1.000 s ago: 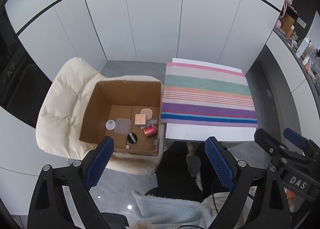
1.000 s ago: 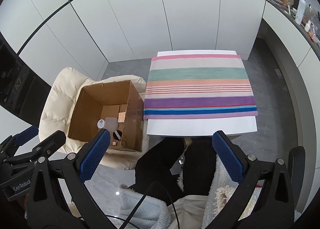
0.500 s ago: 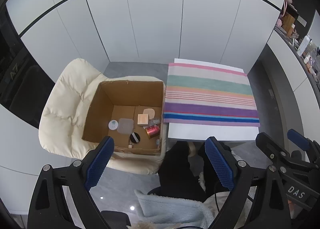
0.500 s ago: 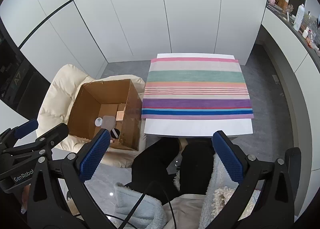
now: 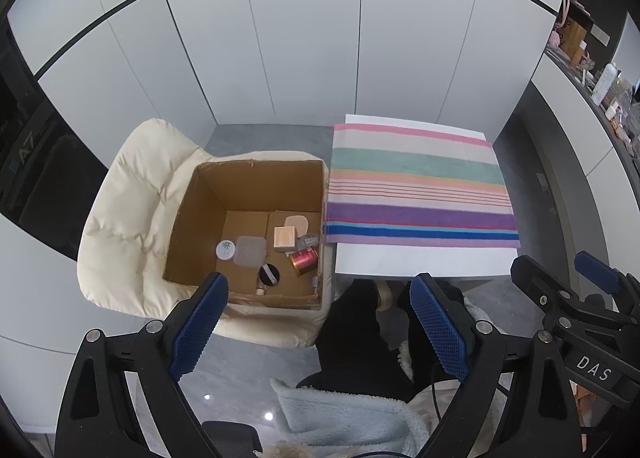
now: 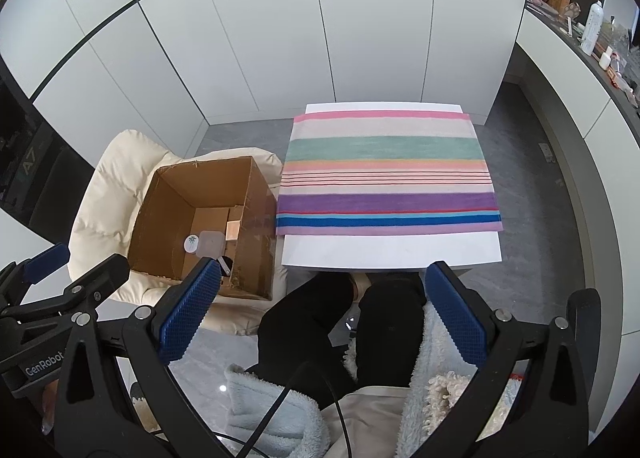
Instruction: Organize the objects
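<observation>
White cupboard walls stand behind a table (image 5: 408,264) with a striped cloth (image 5: 420,194); over the last second both cameras rose a little, so the box (image 5: 248,194) looks smaller; small things (image 5: 280,248) lie inside it; left gripper (image 5: 320,322) and right gripper (image 6: 324,310) hang wide apart, holding nothing; lots of room above.

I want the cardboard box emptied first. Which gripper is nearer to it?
Left. The left gripper hangs open just over the cardboard box near edge; the right gripper is open further right, above the person's lap.
</observation>
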